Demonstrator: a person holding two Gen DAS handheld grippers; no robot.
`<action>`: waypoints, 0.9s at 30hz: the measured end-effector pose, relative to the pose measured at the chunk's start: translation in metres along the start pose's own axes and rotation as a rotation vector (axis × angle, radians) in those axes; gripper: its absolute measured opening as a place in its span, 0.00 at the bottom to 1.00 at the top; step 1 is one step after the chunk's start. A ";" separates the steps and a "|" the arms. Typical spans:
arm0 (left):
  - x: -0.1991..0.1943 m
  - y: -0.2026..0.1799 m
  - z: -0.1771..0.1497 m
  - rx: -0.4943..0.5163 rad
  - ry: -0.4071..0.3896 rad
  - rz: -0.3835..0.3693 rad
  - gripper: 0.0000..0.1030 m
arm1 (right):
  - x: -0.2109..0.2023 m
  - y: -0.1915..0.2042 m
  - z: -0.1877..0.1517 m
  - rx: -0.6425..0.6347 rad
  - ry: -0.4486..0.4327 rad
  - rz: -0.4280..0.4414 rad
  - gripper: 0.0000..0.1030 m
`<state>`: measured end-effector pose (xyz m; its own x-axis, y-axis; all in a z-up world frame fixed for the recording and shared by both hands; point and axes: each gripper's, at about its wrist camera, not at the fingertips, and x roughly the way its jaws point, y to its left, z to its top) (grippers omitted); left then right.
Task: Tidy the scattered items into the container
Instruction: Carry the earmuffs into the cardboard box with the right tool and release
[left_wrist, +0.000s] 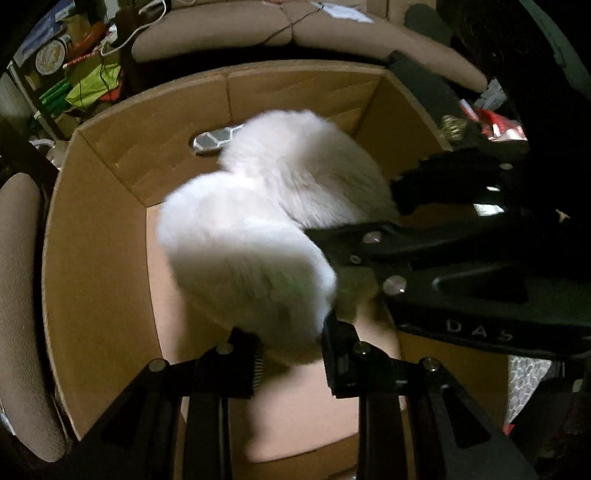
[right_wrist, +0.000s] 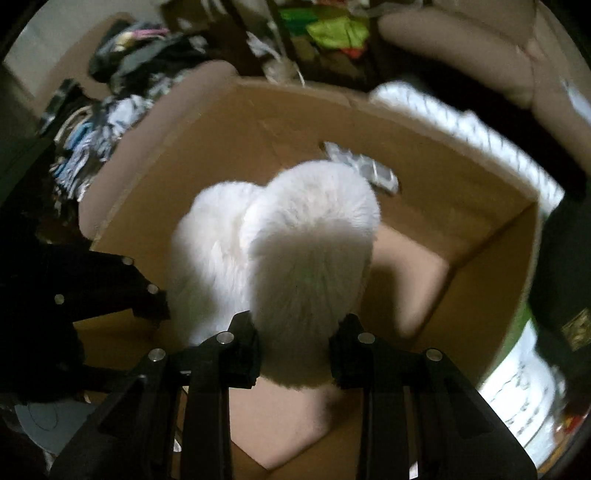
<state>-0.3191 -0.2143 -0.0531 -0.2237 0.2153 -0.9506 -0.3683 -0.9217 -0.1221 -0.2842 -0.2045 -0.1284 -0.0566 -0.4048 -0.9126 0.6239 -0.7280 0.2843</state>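
Observation:
Both grippers hang over an open cardboard box (left_wrist: 99, 240) (right_wrist: 461, 206), pointing down into it. My left gripper (left_wrist: 291, 350) is shut on a white fluffy item (left_wrist: 240, 251), which bulges out beyond its fingers. My right gripper (left_wrist: 369, 210) reaches in from the right in the left wrist view, shut on a second white fluffy lobe (left_wrist: 306, 170). In the right wrist view, the right gripper (right_wrist: 295, 343) clamps the nearer lobe (right_wrist: 310, 251), and the left gripper (right_wrist: 162, 314) holds the farther lobe (right_wrist: 210, 251). I cannot tell whether the lobes are one piece or two.
A grey hex-patterned object (left_wrist: 214, 142) (right_wrist: 365, 166) lies against the box's far wall, over a pale pink bottom (left_wrist: 295, 406). Beige cushions (left_wrist: 18, 295) surround the box. A pile of clothes (right_wrist: 110, 110) and a white ribbed object (right_wrist: 461, 125) lie beyond its rim.

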 end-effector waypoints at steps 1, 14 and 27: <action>0.004 0.004 0.003 0.000 0.007 0.018 0.25 | 0.007 -0.005 -0.003 0.014 0.019 -0.002 0.25; 0.001 0.018 -0.003 -0.058 0.011 0.012 0.26 | 0.022 -0.011 -0.006 0.106 0.045 -0.011 0.26; -0.017 0.012 -0.026 -0.096 -0.002 0.044 0.26 | -0.015 -0.014 -0.011 0.136 -0.019 0.023 0.33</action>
<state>-0.2961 -0.2371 -0.0461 -0.2393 0.1743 -0.9552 -0.2701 -0.9569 -0.1070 -0.2835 -0.1825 -0.1215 -0.0593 -0.4320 -0.8999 0.5142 -0.7859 0.3434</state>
